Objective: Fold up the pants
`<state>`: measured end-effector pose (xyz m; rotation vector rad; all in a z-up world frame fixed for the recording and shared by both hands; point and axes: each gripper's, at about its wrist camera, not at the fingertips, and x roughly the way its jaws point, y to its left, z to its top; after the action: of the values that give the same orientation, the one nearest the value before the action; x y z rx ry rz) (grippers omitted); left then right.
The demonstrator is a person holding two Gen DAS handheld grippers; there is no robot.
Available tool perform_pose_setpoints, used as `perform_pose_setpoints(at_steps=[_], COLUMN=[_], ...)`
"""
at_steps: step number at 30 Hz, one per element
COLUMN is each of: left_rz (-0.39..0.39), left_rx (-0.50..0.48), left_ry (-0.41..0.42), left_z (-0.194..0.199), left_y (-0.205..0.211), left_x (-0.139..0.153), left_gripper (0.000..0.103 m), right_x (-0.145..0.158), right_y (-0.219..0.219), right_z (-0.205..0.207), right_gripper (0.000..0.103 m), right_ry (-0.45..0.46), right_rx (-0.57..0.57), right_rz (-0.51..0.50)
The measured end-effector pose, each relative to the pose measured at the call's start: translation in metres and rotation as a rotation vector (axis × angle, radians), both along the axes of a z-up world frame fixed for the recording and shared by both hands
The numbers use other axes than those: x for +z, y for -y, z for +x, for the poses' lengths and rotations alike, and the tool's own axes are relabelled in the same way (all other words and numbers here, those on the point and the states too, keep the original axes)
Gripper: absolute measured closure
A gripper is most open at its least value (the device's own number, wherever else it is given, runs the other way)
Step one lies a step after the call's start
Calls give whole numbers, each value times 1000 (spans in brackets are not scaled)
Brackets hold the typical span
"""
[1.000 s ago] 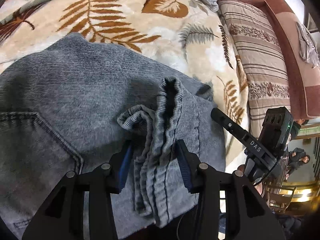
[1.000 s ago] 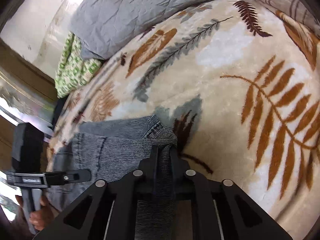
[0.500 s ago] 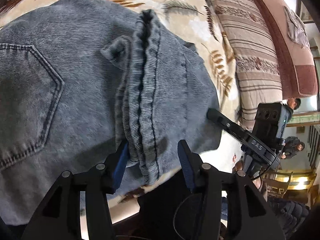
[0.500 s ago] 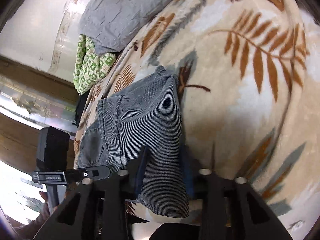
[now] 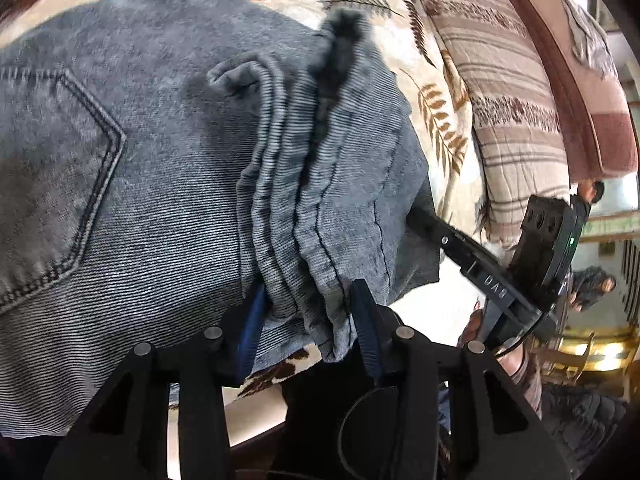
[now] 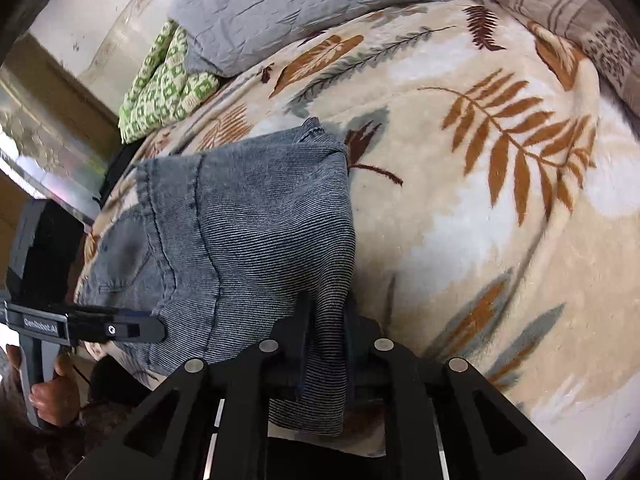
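Grey-blue denim pants [image 5: 168, 184] lie folded on a leaf-print blanket [image 6: 460, 208], back pocket up at the left. My left gripper [image 5: 306, 316] is shut on a bunched stack of hems at the near edge of the pants. My right gripper [image 6: 326, 340] is shut on the right edge of the pants [image 6: 260, 232], the cloth pinched between narrow jaws. Each gripper shows in the other's view: the right one [image 5: 480, 276] at the pants' right side, the left one [image 6: 84, 326] at their left.
A striped pillow [image 5: 512, 92] and a reddish headboard [image 5: 580, 80] lie to the right. A grey pillow [image 6: 288, 4] and a green patterned cloth [image 6: 164, 84] sit at the far side of the bed. The bed's near edge is just below the grippers.
Both grippers pulled back toward the bed's near edge with the cloth, then eased forward slightly. The pants now lie stretched flatter, the hem bunch still between the left fingers.
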<state>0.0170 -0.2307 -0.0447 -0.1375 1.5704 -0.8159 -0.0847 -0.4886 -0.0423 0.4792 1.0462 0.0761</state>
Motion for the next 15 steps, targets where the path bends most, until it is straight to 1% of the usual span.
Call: perform_pose_setpoints(at_steps=[1,2,3,5,6,7,8,10,12,15], left_rz=[-7,-28,-43,-80,-94,-95,-91,-77,-39,9], left_rx=[-10,-23,-29,-36,-35,-31,-25,-5,20,50], left_ry=[13,37,58,128,165,195,213,229,222,212], left_z=[0,0,1,6,10,15,20,36,51,64], left_y=[0,-2,-2,-2,0,4,8,18,28,39], left_x=[5,17,25,47,58,65,67,65,52,30], left_gripper=[63,63,63,62,61,55,52,52,52,52], right_x=[4,9,15,30,36,40,42,42,36,22], right_y=[2,4,6,8,6,3,-3,-14,-25,-29], right_z=[-2,-4,-5,-12,-15,-15,-16,-13,-9,-4], right_gripper=[82,81,81,81,81,81,81,81,81,81], right_ry=[-1,10,32,93,116,134,144,148,142,118], right_rx=[-8,-21,-35,-46,-39,-25,-2,29,53,53], right_rz=[1,-4,-6,16,26,34,44,46,43,28])
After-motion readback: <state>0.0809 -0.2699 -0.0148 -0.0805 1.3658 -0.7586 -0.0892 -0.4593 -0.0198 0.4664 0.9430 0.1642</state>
